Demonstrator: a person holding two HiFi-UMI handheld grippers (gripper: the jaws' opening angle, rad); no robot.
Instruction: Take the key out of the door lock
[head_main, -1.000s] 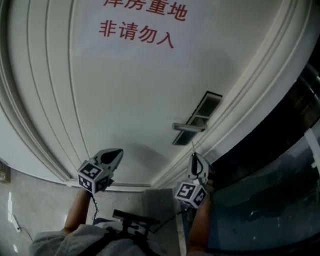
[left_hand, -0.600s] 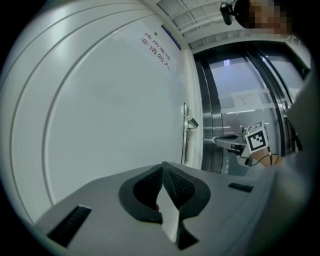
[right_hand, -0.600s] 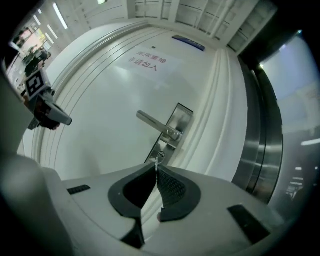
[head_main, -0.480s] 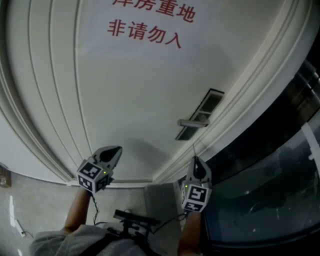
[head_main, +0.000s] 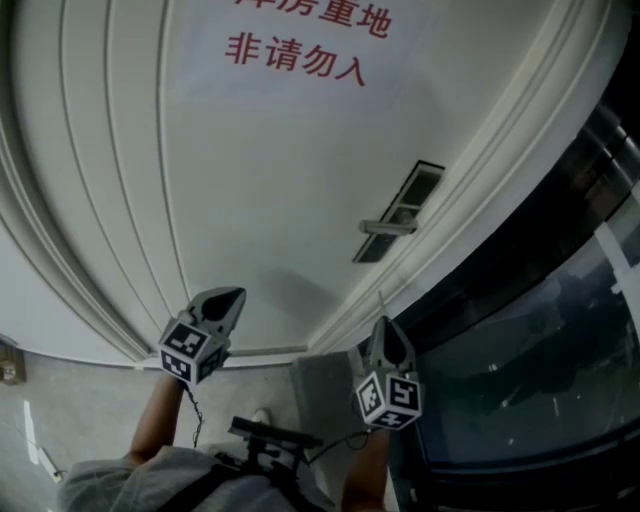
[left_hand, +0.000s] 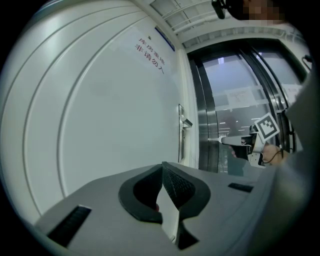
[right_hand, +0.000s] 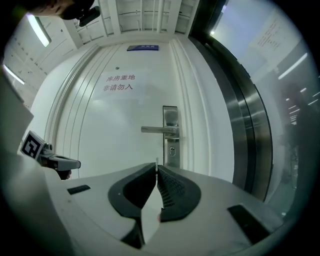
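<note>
The white door (head_main: 280, 200) carries a metal lock plate (right_hand: 170, 135) with a lever handle (right_hand: 157, 130) and a keyhole (right_hand: 172, 150) that looks empty. My right gripper (right_hand: 156, 165) is shut on the key (right_hand: 156, 161), a thin sliver poking out past its tips. In the head view the right gripper (head_main: 383, 322) hangs below the handle (head_main: 388, 228), apart from the door, and the key (head_main: 379, 300) shows as a fine line. My left gripper (head_main: 238, 292) is shut on nothing, held to the left, away from the lock.
Red characters (head_main: 295, 58) are printed high on the door. Stepped white mouldings (head_main: 470, 200) frame it. A dark glass panel in a metal frame (head_main: 540, 330) stands on the right. Grey floor tiles (head_main: 60, 410) lie below the left gripper.
The right gripper has drawn back and down from the lock plate, turning its marker cube. The left gripper has hardly moved.
</note>
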